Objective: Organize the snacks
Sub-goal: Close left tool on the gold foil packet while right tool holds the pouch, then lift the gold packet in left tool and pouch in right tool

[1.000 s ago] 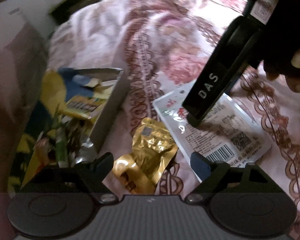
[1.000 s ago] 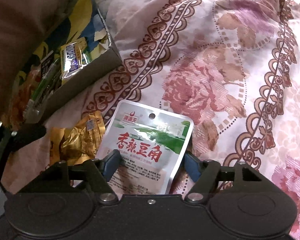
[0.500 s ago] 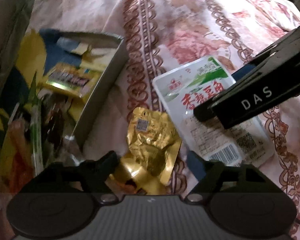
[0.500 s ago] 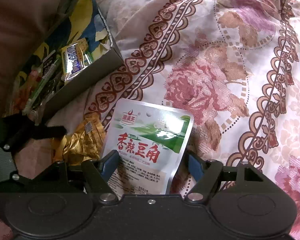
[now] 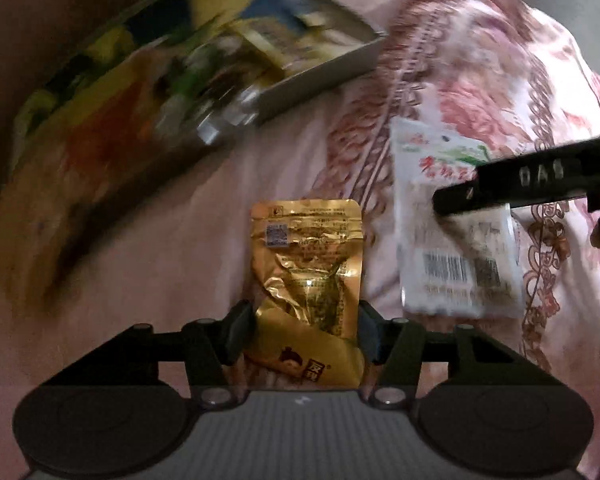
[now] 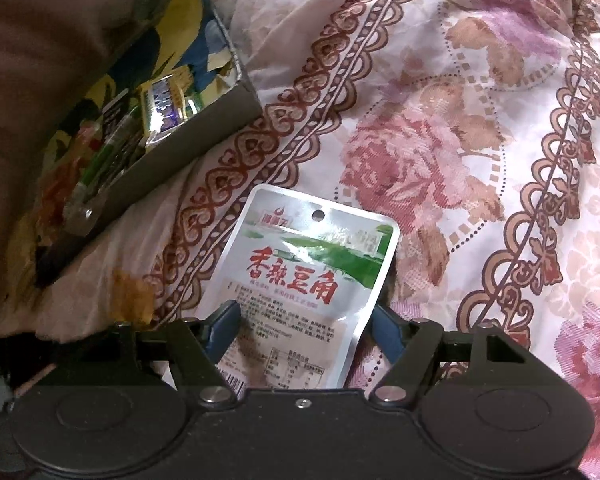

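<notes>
dim light over a pink floral bedspread [image 6: 440,152].

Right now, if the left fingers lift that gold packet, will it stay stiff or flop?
The gold packet will probably flop: its foil is creased and its near end already folds over. It looks thin and likely light. The glossy foil could slip, since the left gripper's fingers flank only its crumpled lower part.

There are 2 loose snack packets on the bed: 1 gold foil packet [image 5: 306,276] and 1 white-and-green packet [image 6: 308,280]. 1 open box [image 6: 204,128] lies beside them, its contents too jumbled and blurred to count. 2 grippers show, the left gripper [image 5: 303,330] and the right gripper [image 6: 306,326].
</notes>
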Motion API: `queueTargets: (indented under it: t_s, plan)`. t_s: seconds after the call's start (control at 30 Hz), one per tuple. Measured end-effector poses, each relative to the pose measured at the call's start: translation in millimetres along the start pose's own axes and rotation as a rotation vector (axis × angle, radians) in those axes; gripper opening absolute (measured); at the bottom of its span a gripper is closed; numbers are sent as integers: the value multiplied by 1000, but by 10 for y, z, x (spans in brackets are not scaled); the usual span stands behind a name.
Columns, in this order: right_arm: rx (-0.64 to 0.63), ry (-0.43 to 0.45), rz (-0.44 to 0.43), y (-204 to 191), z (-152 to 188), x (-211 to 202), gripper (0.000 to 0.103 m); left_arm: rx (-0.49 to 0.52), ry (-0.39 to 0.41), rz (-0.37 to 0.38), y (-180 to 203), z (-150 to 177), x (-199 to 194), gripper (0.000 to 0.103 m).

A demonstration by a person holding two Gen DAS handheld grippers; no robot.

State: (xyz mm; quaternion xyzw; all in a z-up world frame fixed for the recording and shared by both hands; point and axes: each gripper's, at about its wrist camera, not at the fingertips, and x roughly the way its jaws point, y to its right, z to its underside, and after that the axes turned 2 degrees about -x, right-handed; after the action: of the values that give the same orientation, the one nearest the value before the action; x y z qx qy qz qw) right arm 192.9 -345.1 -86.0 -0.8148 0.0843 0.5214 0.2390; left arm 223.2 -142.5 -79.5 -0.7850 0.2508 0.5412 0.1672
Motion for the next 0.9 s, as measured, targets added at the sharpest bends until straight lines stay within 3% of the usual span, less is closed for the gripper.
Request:
queueTargets:
  t_s: [0.1,0.13,0.27,0.5,0.77,0.9]
  plan:
    - [33,5,-26,24,19,-12,80,-109,-11,-10,-87,279,-93,59]
    - [51,4,-46,33,26,-13,86,-151,-14,-8,-120,348,-129,59]
    - [115,5,-95,8,63,5,99,-373,-27,38,-267,656,-254,59]
    - [12,63,43,-321,182,124,103,-609,5,65,-392,1007,-368,59]
    - [-181,182,89,-526,365,244,103,-656,28,79,-416,1075,-390,59]
    - [-339,179,20,-679,475,263,102,-676,35,98,-433,1090,-384,59]
